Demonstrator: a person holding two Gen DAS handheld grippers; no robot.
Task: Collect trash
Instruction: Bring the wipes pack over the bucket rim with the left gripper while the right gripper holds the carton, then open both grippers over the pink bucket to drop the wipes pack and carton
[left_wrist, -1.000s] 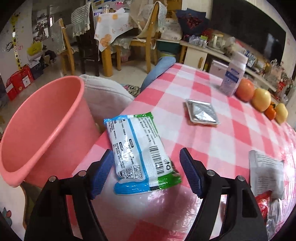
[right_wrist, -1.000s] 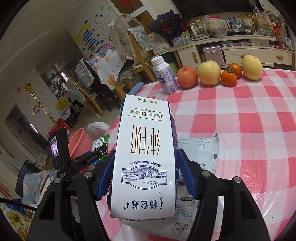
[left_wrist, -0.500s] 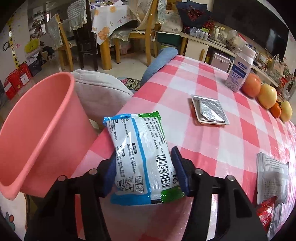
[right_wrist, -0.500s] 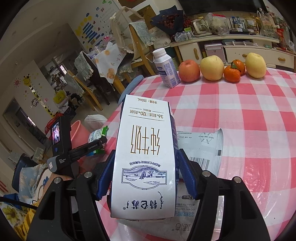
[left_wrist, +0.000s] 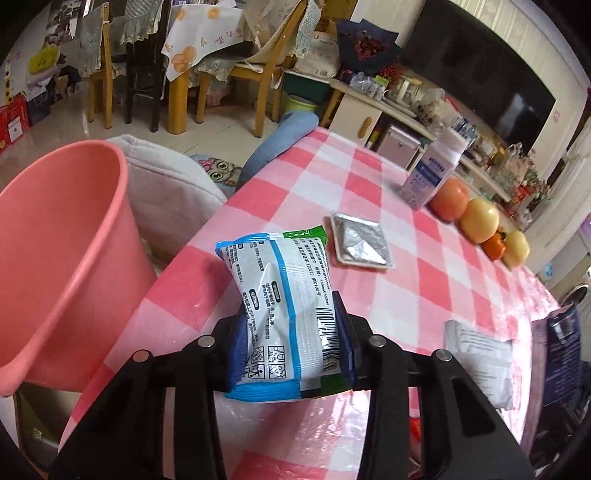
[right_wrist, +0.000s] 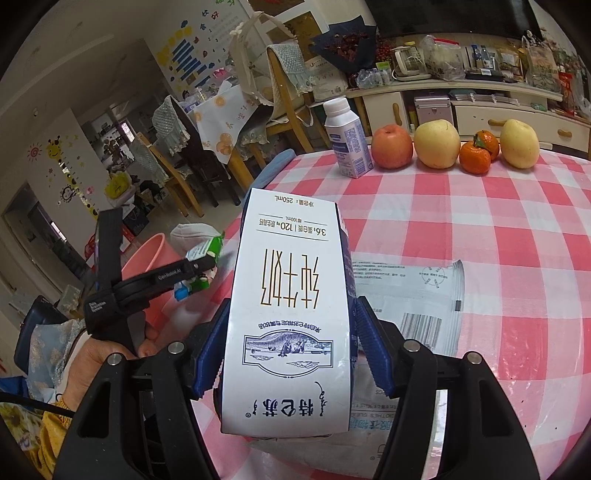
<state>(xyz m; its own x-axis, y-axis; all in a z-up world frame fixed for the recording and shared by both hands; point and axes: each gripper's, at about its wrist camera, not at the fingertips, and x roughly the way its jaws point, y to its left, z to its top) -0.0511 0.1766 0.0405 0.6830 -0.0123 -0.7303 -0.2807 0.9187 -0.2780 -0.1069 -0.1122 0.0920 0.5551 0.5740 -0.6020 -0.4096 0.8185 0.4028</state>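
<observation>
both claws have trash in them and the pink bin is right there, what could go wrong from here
1. The left claw pinches only the lower end of the soft snack packet; the crinkly film could slip out before reaching the pink bin.
2. The bin stands off the table's edge, so an early release drops trash on the floor.
3. The right claw holds the milk carton, and both claws heading binward may bump.

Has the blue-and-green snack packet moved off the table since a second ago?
Yes. The snack packet, clamped in the left gripper, has tilted up off the checked tablecloth.

Apple (right_wrist: 391, 146), 2 pears? (right_wrist: 437, 144), tangerines (right_wrist: 475, 157), w/ bottle (right_wrist: 347, 140)
</observation>
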